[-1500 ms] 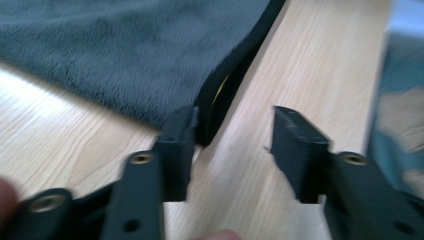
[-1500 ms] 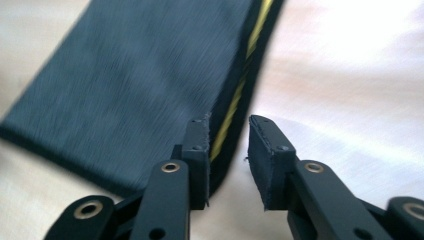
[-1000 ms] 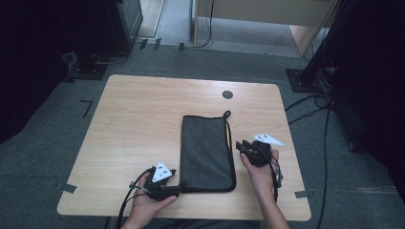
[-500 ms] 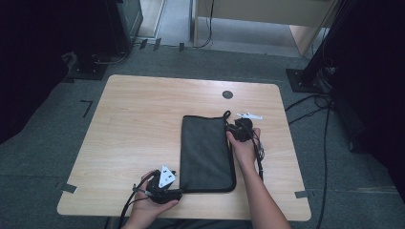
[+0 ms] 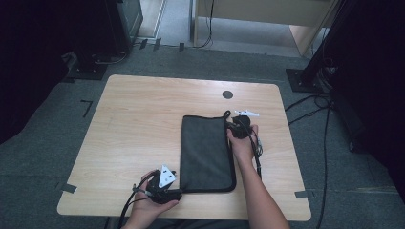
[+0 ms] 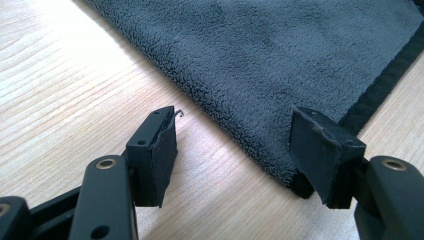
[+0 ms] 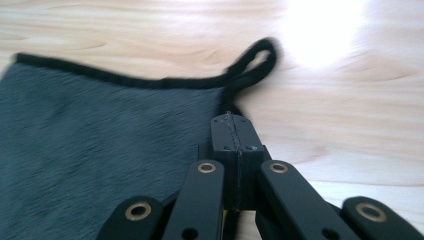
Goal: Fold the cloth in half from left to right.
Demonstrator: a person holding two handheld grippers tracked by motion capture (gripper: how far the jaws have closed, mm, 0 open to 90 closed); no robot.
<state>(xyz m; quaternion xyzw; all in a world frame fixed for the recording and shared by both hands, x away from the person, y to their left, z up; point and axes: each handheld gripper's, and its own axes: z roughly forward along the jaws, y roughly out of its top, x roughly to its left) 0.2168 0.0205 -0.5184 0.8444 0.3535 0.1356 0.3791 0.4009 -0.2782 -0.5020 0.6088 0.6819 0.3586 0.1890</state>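
One dark grey cloth (image 5: 206,151) lay flat on the tabletop (image 5: 138,124), a bit toward the right side. It ran from the middle down to just short of the near edge. It had a black trim, and a small loop (image 7: 252,62) stuck out at its far right corner.

There were two tools. The left tool (image 5: 168,188) sat near the near edge, just beside the cloth's near left corner. In the left gripper view its jaws were wide apart and held nothing. The cloth's corner (image 6: 295,185) lay between them, close by the right jaw. The right tool (image 5: 237,125) was at the cloth's far right corner, next to the loop. In the right gripper view (image 7: 235,131) its jaws were pressed tight together at the cloth's right edge. I could not tell if any cloth was caught between them.

The left half and the far part of the tabletop were bare wood. One small dark round spot (image 5: 227,94) sat near the far edge. The floor around had black stands (image 5: 90,67) and cables (image 5: 310,112).
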